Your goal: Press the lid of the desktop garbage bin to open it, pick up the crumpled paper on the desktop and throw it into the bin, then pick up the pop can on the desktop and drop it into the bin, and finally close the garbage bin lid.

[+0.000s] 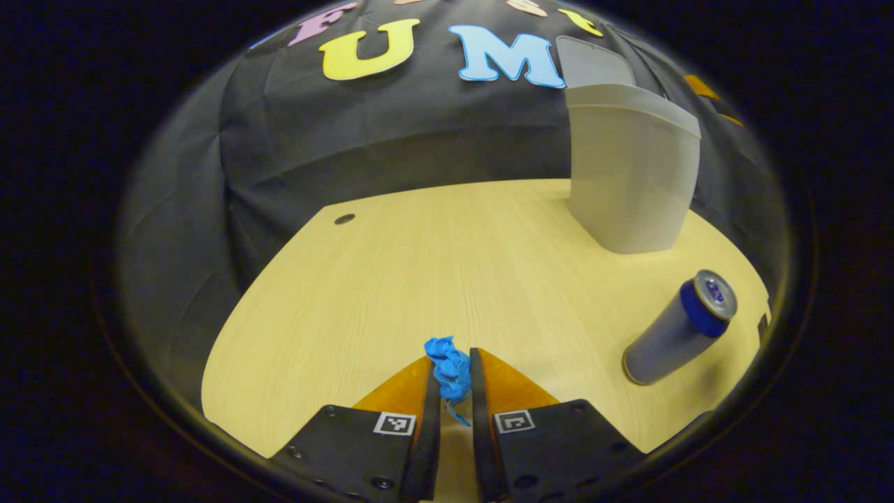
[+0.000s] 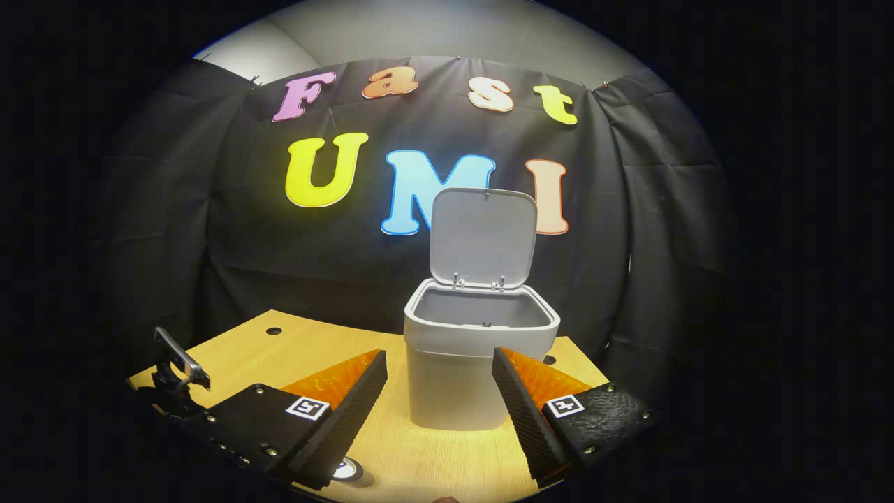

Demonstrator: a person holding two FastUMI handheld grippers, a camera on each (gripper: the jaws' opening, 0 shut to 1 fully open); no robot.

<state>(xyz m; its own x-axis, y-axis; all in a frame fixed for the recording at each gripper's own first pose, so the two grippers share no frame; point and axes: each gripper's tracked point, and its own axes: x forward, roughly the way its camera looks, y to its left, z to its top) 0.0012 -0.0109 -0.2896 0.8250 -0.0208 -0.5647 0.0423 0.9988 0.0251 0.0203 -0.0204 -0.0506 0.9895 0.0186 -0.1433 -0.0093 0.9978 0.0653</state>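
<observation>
One relation governs the coming move: the garbage bin is seen in the left gripper view ahead and to the right of the left gripper, well apart from it across the bare desktop. The crumpled paper is clamped between the two fingers of that gripper, so the paper is already gripped and only its carriage to the bin is judged to remain for this step. The lid is seen in the right gripper view standing upright behind the bin's open mouth, so a drop from above is unobstructed. The right gripper is held with its fingers spread wide and nothing between them, facing the bin squarely from close by. The pop can is standing, as far as can be told, on the desktop to the right of the left gripper, between it and the bin's near side; a path kept left of the can is judged safer
</observation>
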